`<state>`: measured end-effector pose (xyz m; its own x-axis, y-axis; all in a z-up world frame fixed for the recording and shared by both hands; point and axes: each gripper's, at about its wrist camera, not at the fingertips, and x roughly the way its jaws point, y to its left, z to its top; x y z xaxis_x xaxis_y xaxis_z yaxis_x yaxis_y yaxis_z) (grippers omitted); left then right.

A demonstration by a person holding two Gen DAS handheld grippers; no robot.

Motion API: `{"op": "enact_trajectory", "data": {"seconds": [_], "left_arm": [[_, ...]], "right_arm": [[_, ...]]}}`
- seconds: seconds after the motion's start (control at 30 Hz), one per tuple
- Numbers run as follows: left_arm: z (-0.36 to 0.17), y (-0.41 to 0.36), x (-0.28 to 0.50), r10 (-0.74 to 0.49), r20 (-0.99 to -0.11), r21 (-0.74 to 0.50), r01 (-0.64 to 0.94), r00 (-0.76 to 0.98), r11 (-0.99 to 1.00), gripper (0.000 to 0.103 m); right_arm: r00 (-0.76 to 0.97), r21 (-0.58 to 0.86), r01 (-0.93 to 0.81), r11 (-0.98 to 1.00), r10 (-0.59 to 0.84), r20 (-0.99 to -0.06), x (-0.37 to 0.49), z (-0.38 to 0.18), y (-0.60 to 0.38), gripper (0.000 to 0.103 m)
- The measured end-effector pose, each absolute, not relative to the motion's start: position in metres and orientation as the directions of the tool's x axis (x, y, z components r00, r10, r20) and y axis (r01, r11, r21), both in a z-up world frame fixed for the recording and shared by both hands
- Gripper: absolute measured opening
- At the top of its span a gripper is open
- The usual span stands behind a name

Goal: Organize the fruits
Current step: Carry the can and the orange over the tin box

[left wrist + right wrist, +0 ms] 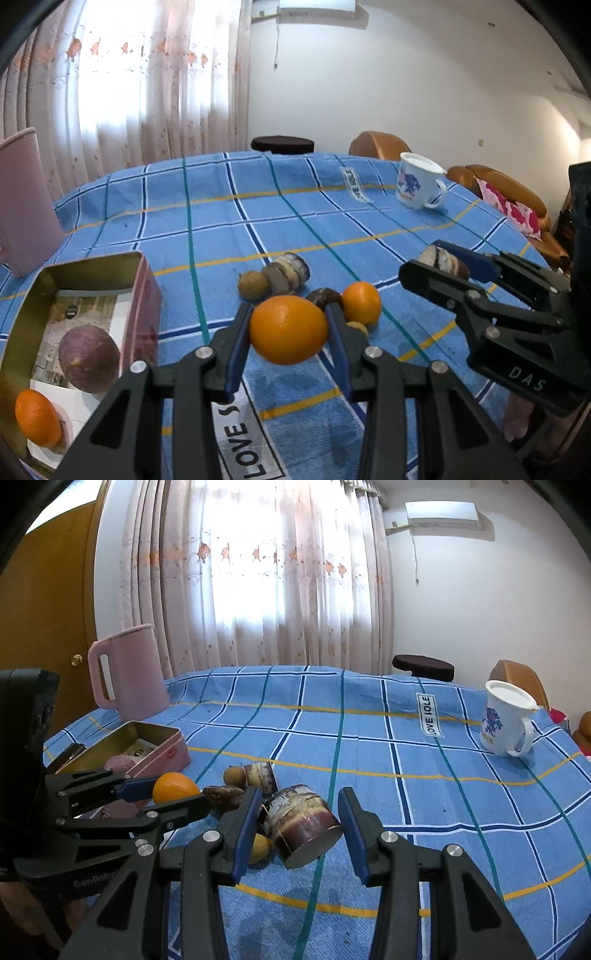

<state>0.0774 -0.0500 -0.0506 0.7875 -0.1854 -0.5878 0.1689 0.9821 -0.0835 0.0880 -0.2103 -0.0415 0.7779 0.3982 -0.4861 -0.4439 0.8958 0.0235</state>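
**Orange clamped in left gripper; right gripper open over banded cylinder**

The left gripper (pixel 289 329) is seen closed on a large orange (pixel 288 329), which is pinched between both blue pads (pixel 236 345) and held clear of the blue checked cloth covering the worktop (pixel 332 221). The pink tin (pixel 142 295) is taken as landmark; the held orange is located to the right of its open end, near it but apart.

Inside the tin, a purple-skinned round fruit (pixel 88 358) and a second orange (pixel 37 419) are noted, the orange nearer the camera.

Further right of the tin, a cluster is recorded on the cloth: a small orange (pixel 361 302), a dark brown fruit (pixel 321 297) touching it, a small tan round fruit (pixel 253 285), and a banded brown cylinder (pixel 290 271) lying on its side.

The right gripper (pixel 301 825) is seen spread wide, nothing gripped. A second banded cylinder (pixel 304 823) lies on its side between the fingers; contact with either pad cannot be determined. A small yellow fruit (pixel 260 847) lies just beside the left finger.

A pink jug (pixel 129 672) stands behind the tin; a white printed mug (pixel 506 720) stands well apart to the right.
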Motion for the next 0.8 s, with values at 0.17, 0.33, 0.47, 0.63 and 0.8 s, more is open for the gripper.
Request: {"op": "enact_trajectory", "data": {"seconds": [0.17, 0.33, 0.47, 0.63, 0.8], "left_arm": [[-0.046, -0.047, 0.072, -0.164, -0.554, -0.079, 0.145, 0.816, 0.986, 0.041], [-0.042, -0.048, 0.064, -0.142, -0.519, -0.055, 0.133, 0.843, 0.990, 0.041], [-0.040, -0.049, 0.061, -0.129, -0.501, -0.042, 0.126, 0.855, 0.991, 0.041], [-0.039, -0.049, 0.058, -0.122, -0.483, -0.035, 0.120, 0.867, 0.992, 0.041], [-0.036, -0.049, 0.053, -0.115, -0.460, -0.030, 0.114, 0.880, 0.993, 0.041]], "right_arm": [[0.787, 0.023, -0.453, 0.891, 0.412, -0.459, 0.083, -0.039, -0.212, 0.045], [0.800, 0.014, -0.453, 0.892, 0.413, -0.435, 0.079, -0.037, -0.211, 0.045], [0.807, 0.012, -0.453, 0.891, 0.416, -0.418, 0.076, -0.036, -0.212, 0.045], [0.816, 0.004, -0.457, 0.889, 0.421, -0.395, 0.072, -0.035, -0.213, 0.045], [0.823, 0.000, -0.461, 0.888, 0.427, -0.375, 0.069, -0.033, -0.215, 0.045]]}}
